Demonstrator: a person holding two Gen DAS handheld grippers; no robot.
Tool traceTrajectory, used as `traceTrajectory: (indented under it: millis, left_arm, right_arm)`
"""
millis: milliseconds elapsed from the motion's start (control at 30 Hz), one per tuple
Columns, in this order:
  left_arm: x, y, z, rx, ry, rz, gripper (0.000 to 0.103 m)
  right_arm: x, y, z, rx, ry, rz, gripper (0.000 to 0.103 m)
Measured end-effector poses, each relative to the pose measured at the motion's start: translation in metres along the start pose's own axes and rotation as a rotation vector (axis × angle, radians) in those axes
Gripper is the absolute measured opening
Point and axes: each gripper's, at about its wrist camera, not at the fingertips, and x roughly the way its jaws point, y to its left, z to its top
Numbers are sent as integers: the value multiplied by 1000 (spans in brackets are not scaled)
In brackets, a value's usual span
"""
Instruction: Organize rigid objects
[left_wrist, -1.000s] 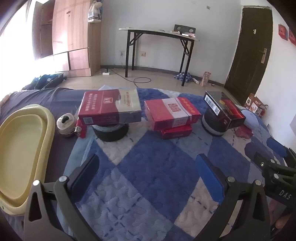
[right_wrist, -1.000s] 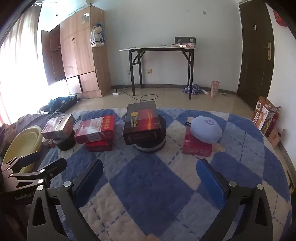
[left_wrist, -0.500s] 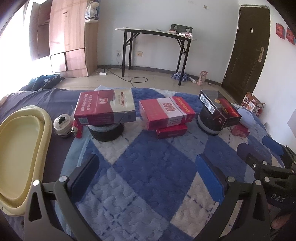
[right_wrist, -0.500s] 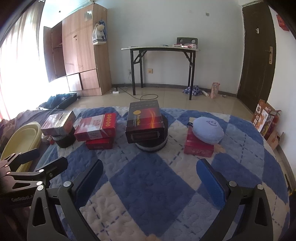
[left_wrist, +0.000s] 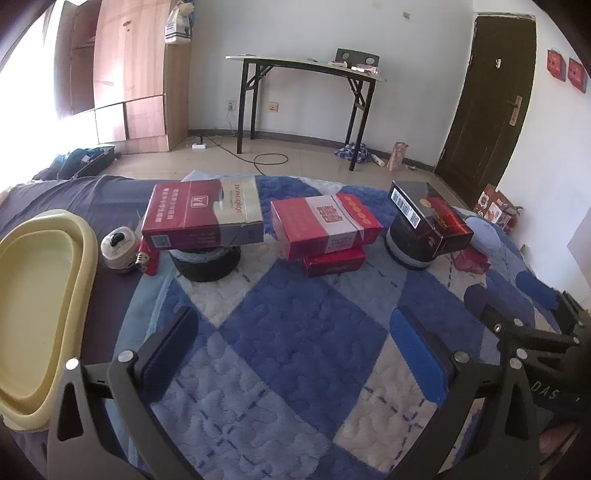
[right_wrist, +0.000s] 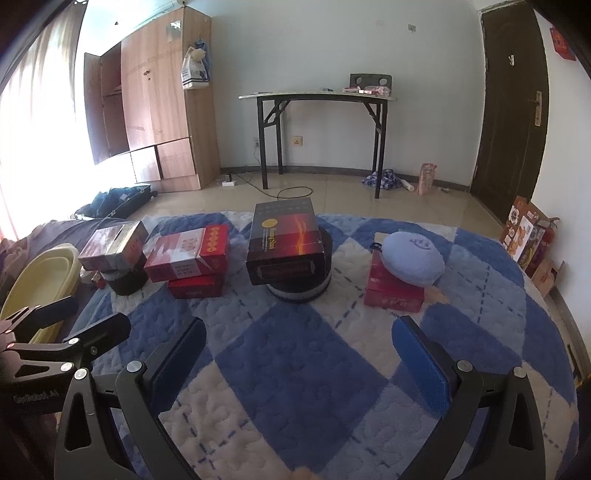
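Observation:
Several boxes stand in a row on the blue and white quilt (left_wrist: 295, 332). A red and grey box (left_wrist: 201, 212) rests on a black round tin (left_wrist: 207, 258). Beside it a red and white box (left_wrist: 325, 225) lies on a smaller red box (left_wrist: 334, 260). A dark box (left_wrist: 428, 216) (right_wrist: 284, 236) sits on a round tin (right_wrist: 299, 284). A pale blue cushion (right_wrist: 412, 256) lies on a red box (right_wrist: 393, 291). My left gripper (left_wrist: 295, 350) and right gripper (right_wrist: 297, 354) hover open and empty above the quilt, short of the boxes.
A yellow basin (left_wrist: 33, 302) lies at the left edge beside a small round white object (left_wrist: 118, 249). Beyond the quilt are a tiled floor, a black-legged table (right_wrist: 321, 99), a wooden wardrobe (right_wrist: 147, 110) and a dark door (right_wrist: 513, 110). Cardboard boxes (right_wrist: 526, 236) lean at the right wall.
Both grippers have drawn back and risen a little, so the boxes look slightly farther away. Both stay open and empty. No box has moved.

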Motion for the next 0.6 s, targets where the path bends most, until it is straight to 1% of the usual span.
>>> traceTrajectory:
  millis: [167, 467, 600]
  left_arm:
    - [0, 0, 0, 1, -2, 9, 103]
    - [-3, -2, 0, 16, -3, -32, 103]
    - [-4, -4, 0, 22, -10, -32, 103]
  right_arm:
    - [-1, 1, 0, -1, -2, -3, 103]
    - [-3, 2, 0, 3, -2, -6, 103]
    - [-2, 2, 0, 3, -2, -7, 103]
